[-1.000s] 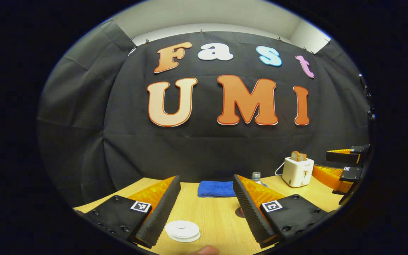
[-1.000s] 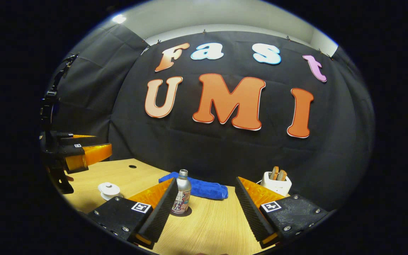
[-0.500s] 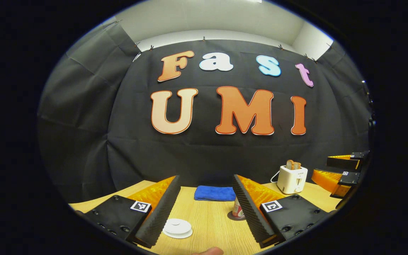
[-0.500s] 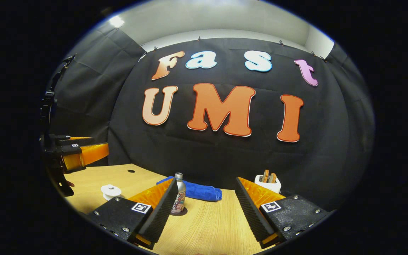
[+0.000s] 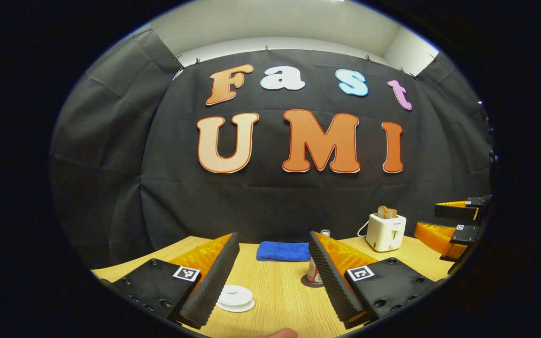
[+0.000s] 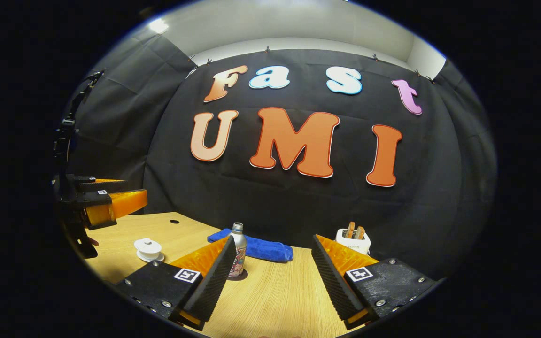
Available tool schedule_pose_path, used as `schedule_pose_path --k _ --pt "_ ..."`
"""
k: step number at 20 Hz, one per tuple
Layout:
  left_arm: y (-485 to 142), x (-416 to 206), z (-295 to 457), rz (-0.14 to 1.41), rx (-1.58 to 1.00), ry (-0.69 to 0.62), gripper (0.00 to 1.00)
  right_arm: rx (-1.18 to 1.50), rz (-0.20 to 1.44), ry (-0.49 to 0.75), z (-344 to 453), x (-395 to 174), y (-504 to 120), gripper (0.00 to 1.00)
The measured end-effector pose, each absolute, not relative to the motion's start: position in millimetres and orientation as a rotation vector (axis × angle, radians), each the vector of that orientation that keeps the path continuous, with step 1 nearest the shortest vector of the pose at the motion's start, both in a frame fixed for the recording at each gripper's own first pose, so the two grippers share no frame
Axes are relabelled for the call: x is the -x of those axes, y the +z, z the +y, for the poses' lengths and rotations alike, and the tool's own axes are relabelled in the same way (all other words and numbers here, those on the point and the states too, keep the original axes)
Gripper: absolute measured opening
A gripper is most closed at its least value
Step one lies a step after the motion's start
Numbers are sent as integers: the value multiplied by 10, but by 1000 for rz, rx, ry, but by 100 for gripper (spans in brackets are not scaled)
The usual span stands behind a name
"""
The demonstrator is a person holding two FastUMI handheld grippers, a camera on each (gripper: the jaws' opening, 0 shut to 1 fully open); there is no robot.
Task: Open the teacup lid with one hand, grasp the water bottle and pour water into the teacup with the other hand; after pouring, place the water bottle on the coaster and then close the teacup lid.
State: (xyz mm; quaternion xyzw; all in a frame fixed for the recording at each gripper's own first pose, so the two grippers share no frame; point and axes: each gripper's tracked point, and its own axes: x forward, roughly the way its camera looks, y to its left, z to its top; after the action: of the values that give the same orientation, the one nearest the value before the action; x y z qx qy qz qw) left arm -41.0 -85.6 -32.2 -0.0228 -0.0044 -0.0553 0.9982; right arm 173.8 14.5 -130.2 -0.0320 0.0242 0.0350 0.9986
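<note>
Risk sits with the upright water bottle on its coaster mid-bench: either wide-spread, empty claw, left or right, could topple it.

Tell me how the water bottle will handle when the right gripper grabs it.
The water bottle stands tall and narrow on a small dark coaster, so a sideways nudge would probably tip it. Its skin looks like smooth, glossy metal, so it may slip. The right gripper is open and not touching it.
</note>
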Motion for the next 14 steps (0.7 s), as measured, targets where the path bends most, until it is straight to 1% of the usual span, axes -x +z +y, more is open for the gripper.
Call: schedule_pose_path --k 1,2,3,4,5,8,9,14 --pt "-317 403 -858 -11 44 -109 100 65 50 69 136 -1718 -1300 97" --pt "-312 401 -856 -13 42 -108 100 66 49 67 133 -1720 -1294 97" --pt "-300 389 -845 -17 40 -105 98 66 45 69 134 -1725 -1291 97" --pt "-283 384 -841 -21 39 -102 98 64 43 70 139 -1738 -1284 97" --pt "-267 394 -834 -24 37 -101 94 60 43 72 144 -1742 -1291 97" --pt "-198 378 -830 -43 33 -100 94 57 40 78 161 -1749 -1281 97" --pt "-167 375 -828 -49 36 -101 100 57 38 76 154 -1756 -1272 97" --pt "-103 320 -827 -55 44 -106 100 54 24 73 158 -1791 -1244 97"
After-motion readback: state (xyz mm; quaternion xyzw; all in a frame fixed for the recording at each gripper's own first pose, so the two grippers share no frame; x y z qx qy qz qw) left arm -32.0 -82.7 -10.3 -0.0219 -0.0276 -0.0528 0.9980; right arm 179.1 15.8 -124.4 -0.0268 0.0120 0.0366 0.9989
